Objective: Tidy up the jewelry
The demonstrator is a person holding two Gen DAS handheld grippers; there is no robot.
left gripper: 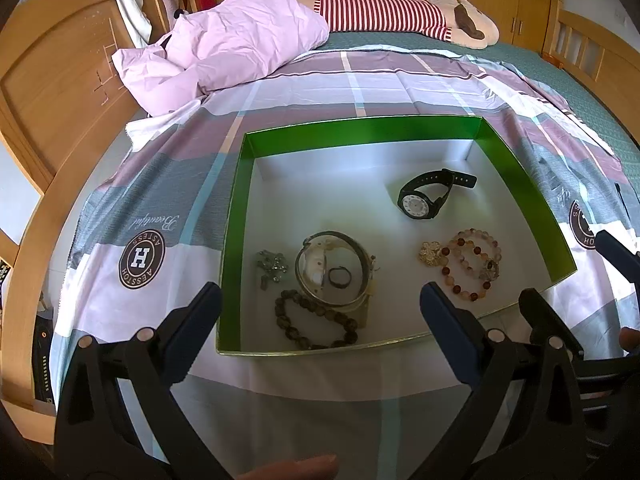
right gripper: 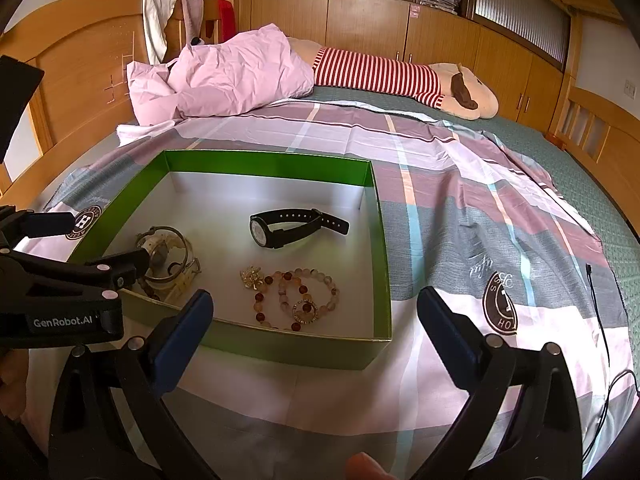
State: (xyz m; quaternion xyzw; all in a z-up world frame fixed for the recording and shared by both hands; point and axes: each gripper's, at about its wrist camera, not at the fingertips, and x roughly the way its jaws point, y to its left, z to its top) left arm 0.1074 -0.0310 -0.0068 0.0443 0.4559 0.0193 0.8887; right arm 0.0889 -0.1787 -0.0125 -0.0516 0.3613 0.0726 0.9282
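Observation:
A green box (left gripper: 234, 216) (right gripper: 382, 248) with a white floor lies on the bed. Inside lie a black watch (left gripper: 426, 196) (right gripper: 288, 226), a red and pink bead bracelet (left gripper: 474, 266) (right gripper: 296, 296), a gold brooch (left gripper: 430, 254) (right gripper: 251, 276), silver bangles (left gripper: 334, 270) (right gripper: 166, 256), a small dark ring (left gripper: 340, 277), a dark bead bracelet (left gripper: 314, 324) and a grey charm cluster (left gripper: 272, 266). My left gripper (left gripper: 320, 316) is open and empty above the box's near edge. My right gripper (right gripper: 314, 320) is open and empty above the box's near right corner.
The box rests on a plaid sheet (left gripper: 360, 88) (right gripper: 480, 208). A pink quilt (left gripper: 240, 36) and a striped plush toy (left gripper: 400, 14) lie at the far side. A wooden headboard (left gripper: 52, 92) stands on the left. A black cable (right gripper: 600, 320) lies at right.

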